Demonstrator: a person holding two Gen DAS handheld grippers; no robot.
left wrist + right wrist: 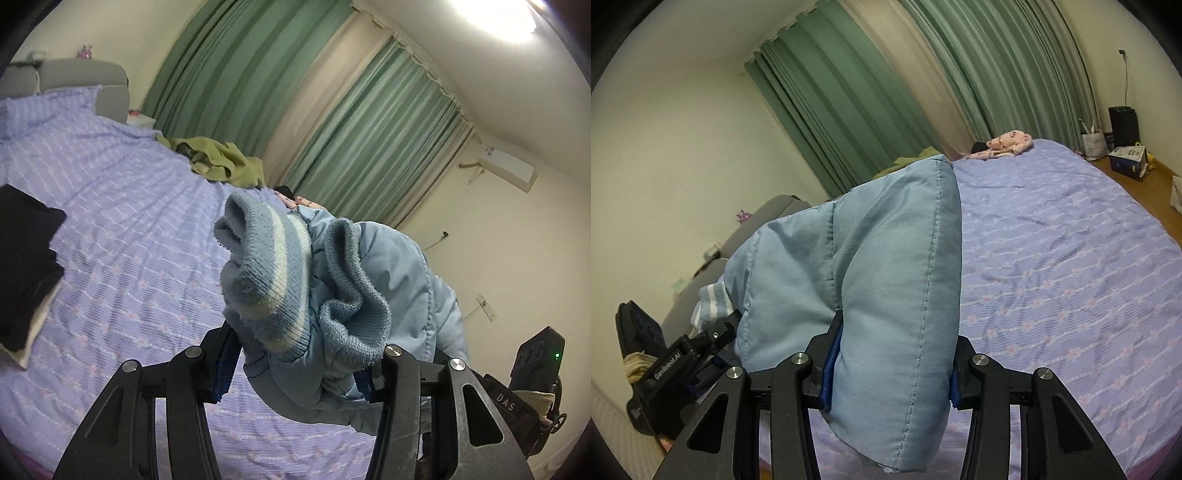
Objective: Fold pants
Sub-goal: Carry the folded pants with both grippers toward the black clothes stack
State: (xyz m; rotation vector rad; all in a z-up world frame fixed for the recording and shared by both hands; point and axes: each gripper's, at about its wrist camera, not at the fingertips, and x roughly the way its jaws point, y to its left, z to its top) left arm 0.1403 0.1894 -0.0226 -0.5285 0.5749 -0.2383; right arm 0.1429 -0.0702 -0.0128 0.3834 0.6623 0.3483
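Note:
Padded light blue pants (388, 266) with striped knit cuffs (269, 273) are held up above the bed by both grippers. My left gripper (299, 365) is shut on the cuff end of the pants. My right gripper (890, 373) is shut on a thick padded fold of the pants (879, 266), which bulges up between the fingers. The left gripper (713, 339) also shows at the lower left of the right wrist view, and the right gripper (532, 391) at the lower right of the left wrist view.
A bed with a purple patterned sheet (122, 236) lies below. On it are folded black clothes (26, 266), a green garment (225, 162) and a pink garment (1008, 142). Green curtains (831, 96) hang behind. Boxes and a black speaker (1123, 125) stand on the wooden floor.

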